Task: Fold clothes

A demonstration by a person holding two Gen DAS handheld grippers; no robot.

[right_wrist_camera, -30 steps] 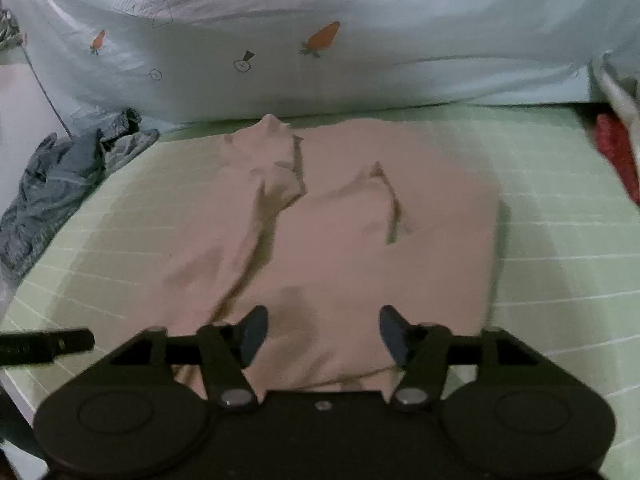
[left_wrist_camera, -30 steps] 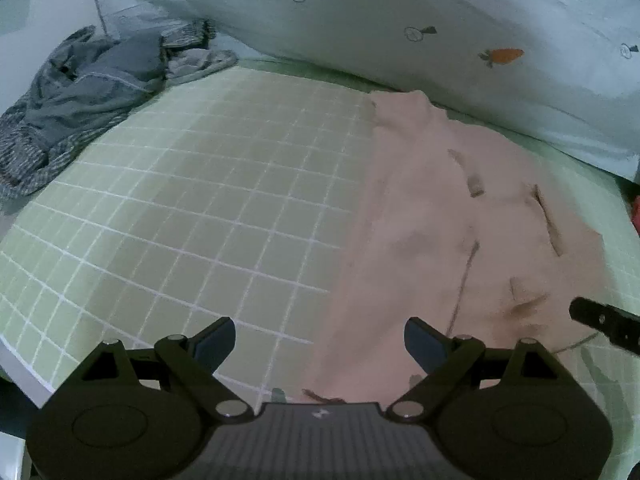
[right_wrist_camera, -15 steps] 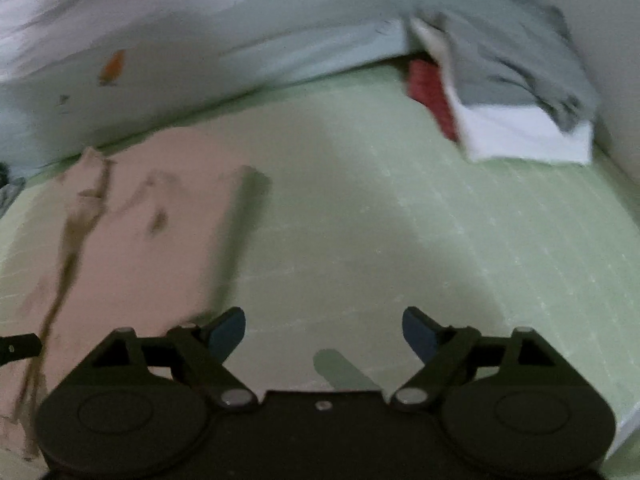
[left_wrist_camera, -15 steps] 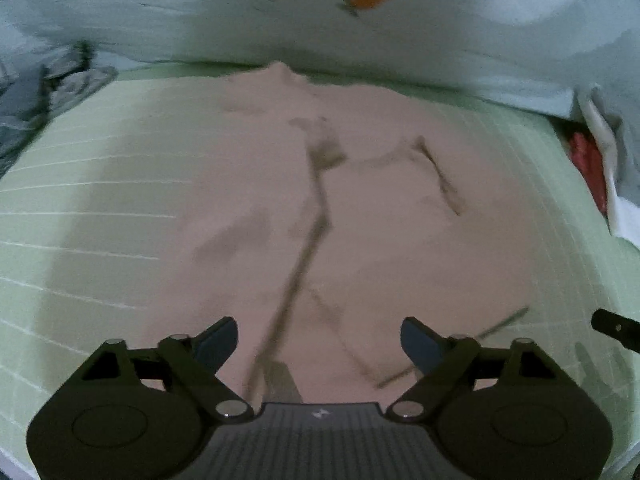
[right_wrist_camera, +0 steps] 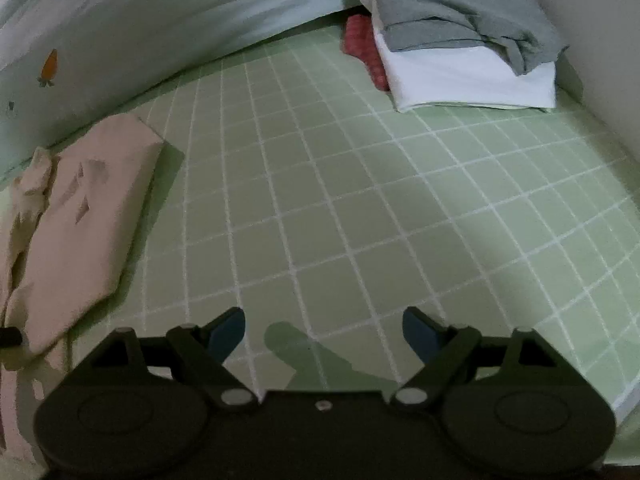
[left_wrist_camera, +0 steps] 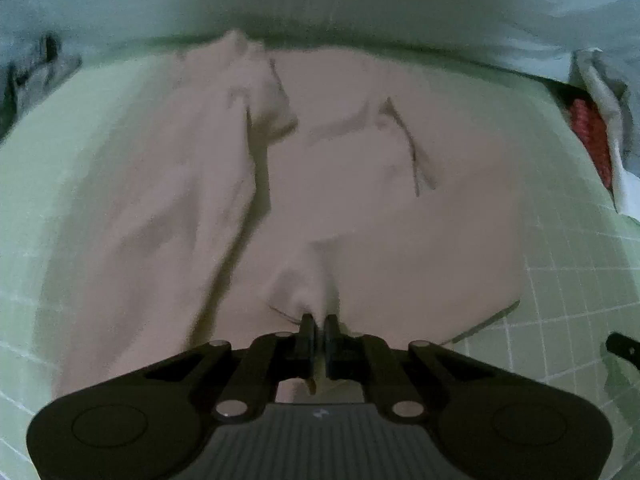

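Note:
A pink garment lies spread on the green checked bed sheet, partly folded, with a fold line down its left half. My left gripper is shut on the garment's near edge, and the cloth bunches up into the jaws. In the right wrist view the same garment lies at the left. My right gripper is open and empty over bare sheet, to the right of the garment. Its tip shows at the right edge of the left wrist view.
A pale blue quilt with carrot prints runs along the back. A stack of folded clothes, grey on white with a red one beside, sits at the back right. Crumpled grey clothes lie at the far left.
My left gripper moved in over the pink garment and shut on its near edge. My right gripper swung right, off the garment, and stays open over bare sheet.

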